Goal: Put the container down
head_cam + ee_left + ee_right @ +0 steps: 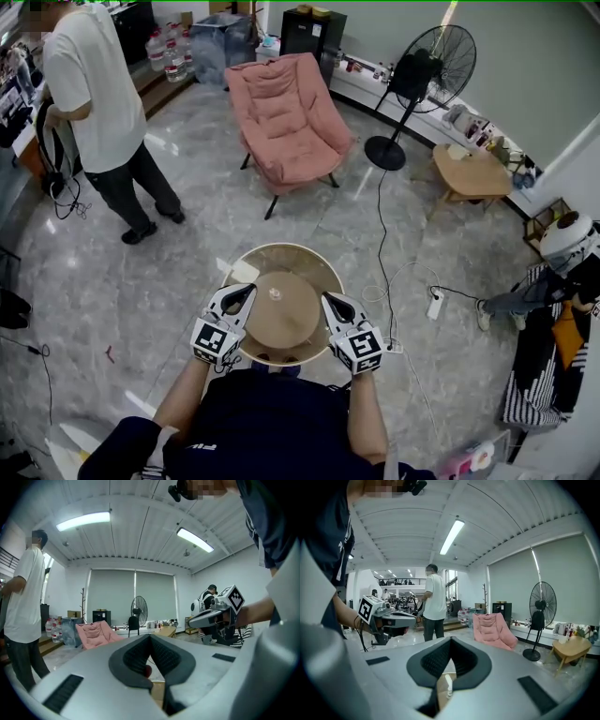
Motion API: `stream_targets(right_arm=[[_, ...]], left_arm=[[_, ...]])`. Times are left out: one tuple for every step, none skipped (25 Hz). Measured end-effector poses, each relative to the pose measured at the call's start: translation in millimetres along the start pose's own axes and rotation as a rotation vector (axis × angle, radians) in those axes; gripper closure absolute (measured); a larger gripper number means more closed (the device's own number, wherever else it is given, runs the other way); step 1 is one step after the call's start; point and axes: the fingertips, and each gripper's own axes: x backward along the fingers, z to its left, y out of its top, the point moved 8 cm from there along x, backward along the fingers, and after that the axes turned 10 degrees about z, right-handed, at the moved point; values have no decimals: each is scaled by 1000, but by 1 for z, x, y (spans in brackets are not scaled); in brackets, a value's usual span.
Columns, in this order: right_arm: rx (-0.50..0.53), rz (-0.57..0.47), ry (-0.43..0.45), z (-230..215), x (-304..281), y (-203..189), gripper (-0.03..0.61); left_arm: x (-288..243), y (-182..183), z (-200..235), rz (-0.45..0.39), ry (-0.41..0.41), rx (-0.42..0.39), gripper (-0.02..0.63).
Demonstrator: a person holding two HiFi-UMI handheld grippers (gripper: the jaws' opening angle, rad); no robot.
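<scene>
the round tan container (286,317) hangs in the air over the floor (178,272), with the left gripper (246,294) and right gripper (330,302) each pinched shut on its rim, it seems, one per side to keep it level.

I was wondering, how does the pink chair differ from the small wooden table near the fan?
The pink chair is soft and padded on thin dark legs; the wooden table is hard, pale wood. The chair has a tall back, the table only a flat low top. The chair's seat is bare; a small pale thing seems to lie on the table. Both stand on the grey floor beyond the held container.
</scene>
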Motion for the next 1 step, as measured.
stream_targets(right_arm=[[1,0,0,1,-1,1,554]], left_arm=[[1,1,0,-9,2,-2,591]])
